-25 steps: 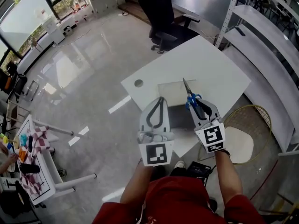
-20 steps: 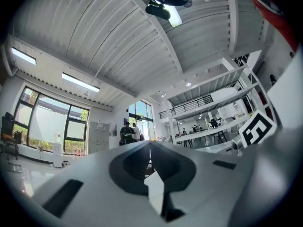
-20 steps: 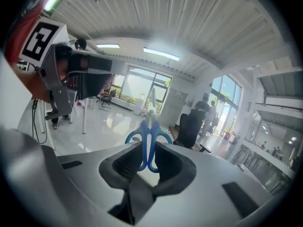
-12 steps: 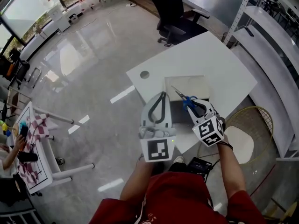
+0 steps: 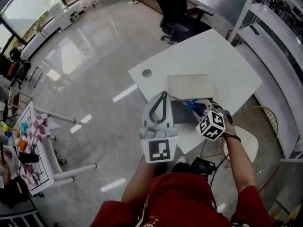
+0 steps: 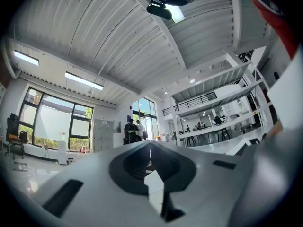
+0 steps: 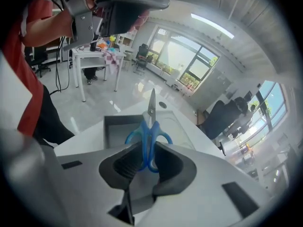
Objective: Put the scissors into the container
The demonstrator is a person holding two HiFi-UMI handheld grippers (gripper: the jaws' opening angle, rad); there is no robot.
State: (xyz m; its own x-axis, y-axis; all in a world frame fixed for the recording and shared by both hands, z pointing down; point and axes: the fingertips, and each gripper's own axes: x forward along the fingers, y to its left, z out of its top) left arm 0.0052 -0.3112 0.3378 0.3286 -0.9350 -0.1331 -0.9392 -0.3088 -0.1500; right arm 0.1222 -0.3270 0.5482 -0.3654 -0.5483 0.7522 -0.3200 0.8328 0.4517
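Blue-handled scissors (image 5: 190, 103) are clamped by the handles in my right gripper (image 5: 195, 107), blades pointing left over the open grey container (image 5: 179, 116) on the white table (image 5: 213, 60). In the right gripper view the handles (image 7: 147, 141) sit between the pads and the blades (image 7: 151, 107) reach out above the container (image 7: 112, 126). A pale flat lid (image 5: 190, 85) lies just behind the container. My left gripper (image 5: 163, 95) hovers left of the container, shut with nothing in it; in its own view it (image 6: 150, 148) points up at the ceiling.
The table has a round cable hole (image 5: 147, 73) near its left corner. A black office chair (image 5: 182, 25) stands behind the table. White shelving (image 5: 279, 41) runs along the right. A yellow-rimmed wire basket (image 5: 258, 122) and a white stool (image 5: 247, 144) stand right of me.
My right gripper has turned and come down, swinging the scissors' blades from pointing away to pointing left over the container. The left gripper has stayed where it was.
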